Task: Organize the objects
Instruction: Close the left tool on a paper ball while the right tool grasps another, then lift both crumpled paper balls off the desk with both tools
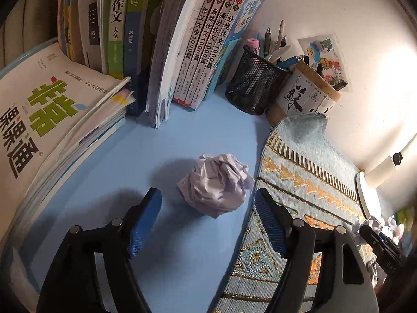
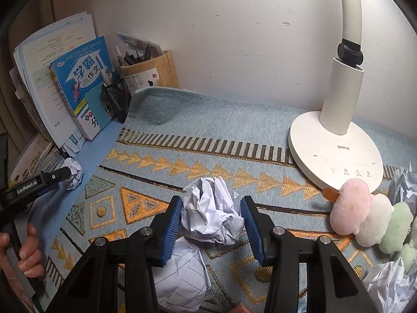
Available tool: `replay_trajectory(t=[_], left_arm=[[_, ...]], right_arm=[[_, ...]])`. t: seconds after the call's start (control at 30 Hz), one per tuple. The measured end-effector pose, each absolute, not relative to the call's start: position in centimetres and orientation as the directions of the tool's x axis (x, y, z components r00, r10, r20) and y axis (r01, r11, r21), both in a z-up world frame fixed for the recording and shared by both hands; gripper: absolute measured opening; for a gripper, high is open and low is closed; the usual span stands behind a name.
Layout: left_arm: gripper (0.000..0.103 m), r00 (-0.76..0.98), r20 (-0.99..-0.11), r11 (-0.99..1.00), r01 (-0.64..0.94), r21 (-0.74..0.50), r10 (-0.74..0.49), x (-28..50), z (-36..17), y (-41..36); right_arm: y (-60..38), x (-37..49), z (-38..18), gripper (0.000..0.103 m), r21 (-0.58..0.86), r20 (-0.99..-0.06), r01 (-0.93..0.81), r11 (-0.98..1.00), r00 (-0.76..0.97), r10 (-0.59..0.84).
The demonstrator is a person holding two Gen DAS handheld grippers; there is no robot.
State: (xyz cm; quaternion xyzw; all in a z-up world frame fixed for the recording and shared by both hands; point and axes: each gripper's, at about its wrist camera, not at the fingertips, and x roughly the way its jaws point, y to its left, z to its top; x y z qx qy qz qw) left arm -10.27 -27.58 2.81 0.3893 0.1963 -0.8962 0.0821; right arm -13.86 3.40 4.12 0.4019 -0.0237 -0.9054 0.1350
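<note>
At the top of your left wrist view the row of upright books (image 1: 166, 26) is cut off, so their upper titles are lost. Your mesh pen cup (image 1: 256, 86) hides the lower part of the pens inside. In your right wrist view the lamp (image 2: 338, 120) runs out of the top edge, and its button labels are too small to read. Crumpled paper (image 2: 388, 289) at lower right is clipped by the frame.

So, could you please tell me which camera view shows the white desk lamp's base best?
The right wrist view: the desk lamp's base sits whole on the patterned mat, with its brand lettering and touch buttons readable. The left wrist view catches only a thin sliver of the base's rim at the right edge, washed out by glare.
</note>
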Motion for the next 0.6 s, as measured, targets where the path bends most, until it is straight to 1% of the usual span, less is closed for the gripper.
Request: replay_trajectory(t=[0.07, 0.17, 0.2, 0.27, 0.3, 0.33, 0.47, 0.6], left_arm=[[0.073, -0.669, -0.743, -0.923, 0.301, -0.238, -0.027, -11.0, 3.0, -27.0], [0.073, -0.655, -0.755, -0.94, 0.271, -0.21, -0.02, -12.3, 2.5, -26.1], [0.071, -0.654, -0.756, -0.946, 0.261, -0.192, -0.027, -12.7, 2.5, -25.7], [0.059, -0.686, -0.727, -0.954, 0.238, -0.18, -0.034, -12.4, 2.9, -25.2], [0.045, -0.696, -0.717, -0.958, 0.223, -0.18, -0.027, -12.2, 3.1, -25.1], [0.042, -0.699, -0.715, -0.962, 0.209, -0.178, -0.019, -12.1, 3.1, -24.8], [0.04, -0.742, -0.669, -0.974, 0.182, -0.135, -0.046, -10.8, 4.1, -23.7], [0.04, -0.78, -0.626, -0.984, 0.133, -0.12, -0.029, -8.3, 6.3, -21.1]], right_arm=[[3.5, -14.0, 4.0, 0.046, 0.162, -0.724, 0.219, -0.962, -0.636, -0.266], [3.7, -14.1, 3.9, 0.046, 0.174, -0.725, 0.213, -0.961, -0.633, -0.271], [3.6, -14.1, 3.9, 0.046, 0.175, -0.724, 0.216, -0.961, -0.633, -0.274], [3.6, -13.9, 4.1, 0.046, 0.169, -0.717, 0.219, -0.961, -0.642, -0.272], [3.5, -13.8, 4.2, 0.046, 0.169, -0.713, 0.222, -0.96, -0.646, -0.275], [3.6, -13.7, 4.4, 0.046, 0.175, -0.704, 0.225, -0.959, -0.652, -0.281], [4.7, -12.7, 5.9, 0.046, 0.203, -0.652, 0.217, -0.955, -0.698, -0.297], [5.9, -10.8, 7.2, 0.046, 0.228, -0.645, 0.188, -0.955, -0.706, -0.292]])
